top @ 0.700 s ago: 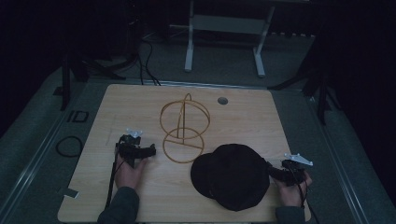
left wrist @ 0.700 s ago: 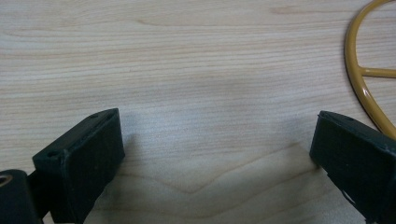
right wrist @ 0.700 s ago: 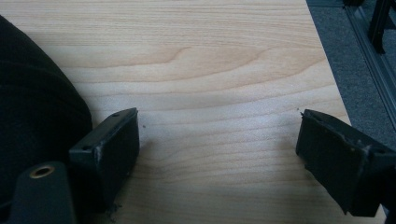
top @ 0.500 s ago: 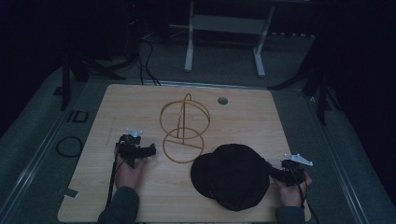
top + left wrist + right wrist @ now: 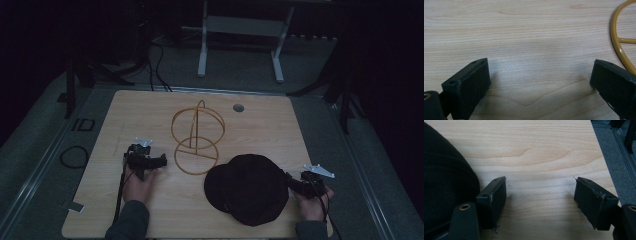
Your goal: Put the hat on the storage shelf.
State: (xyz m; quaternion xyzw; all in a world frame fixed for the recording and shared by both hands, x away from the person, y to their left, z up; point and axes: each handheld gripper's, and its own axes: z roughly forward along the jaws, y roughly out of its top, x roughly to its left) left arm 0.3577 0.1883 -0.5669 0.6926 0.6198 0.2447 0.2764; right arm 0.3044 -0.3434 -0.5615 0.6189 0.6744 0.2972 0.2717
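Note:
A black cap (image 5: pixel 247 188) lies on the wooden table (image 5: pixel 260 125) at the front right. A yellow wire stand (image 5: pixel 196 137), made of upright rings on a round base, stands in the middle. My left gripper (image 5: pixel 161 161) rests on the table just left of the stand's base, jaws wide open over bare wood (image 5: pixel 539 70); the yellow base ring (image 5: pixel 619 47) shows at the right edge of its view. My right gripper (image 5: pixel 291 183) sits open at the cap's right edge, the cap (image 5: pixel 446 180) lying beside its left jaw, nothing between the jaws.
A small round grey hole (image 5: pixel 238 107) marks the table's far side. A cable trails from each gripper. Beyond the table, a white frame (image 5: pixel 240 30) stands on the dark floor, and a coiled cable (image 5: pixel 74 156) lies left of the table.

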